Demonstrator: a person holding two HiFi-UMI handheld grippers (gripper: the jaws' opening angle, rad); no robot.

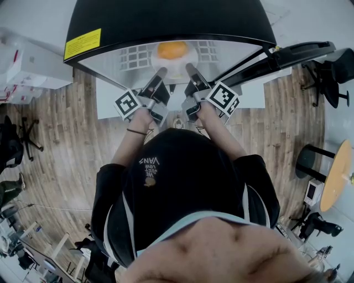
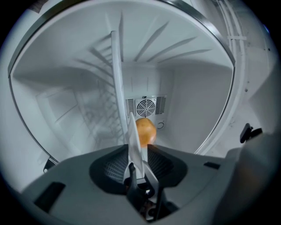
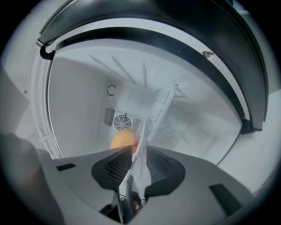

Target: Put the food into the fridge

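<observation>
You are leaning over an open black-topped fridge (image 1: 166,16) with a white interior, and both arms reach into it side by side. The food is already inside. A round orange fruit (image 1: 172,50) sits on a white plate (image 1: 189,57) on the fridge's shelf, towards the back and in front of the round fan grille (image 2: 145,107) in the rear wall.

Your left claw (image 1: 159,74) points at the near left edge of the plate. In the left gripper view the thin white rim fills the narrow gap between the jaws. The dark ribbed pads (image 2: 115,165) sit close against it on both sides, so it reads as held. The fruit shows just beyond the rim.

Your right claw (image 1: 192,71) is at the near right edge of the same plate. In the right gripper view the jaws stand partly apart. The rim runs between them close to one pad, with a clear gap to the other, so nothing is clamped there.

Each claw's square-marker cube faces outwards, the left one (image 1: 127,104) and the right one (image 1: 224,97). The black fridge door (image 1: 298,54) stands open to your right, above the wooden floor (image 1: 72,138).
</observation>
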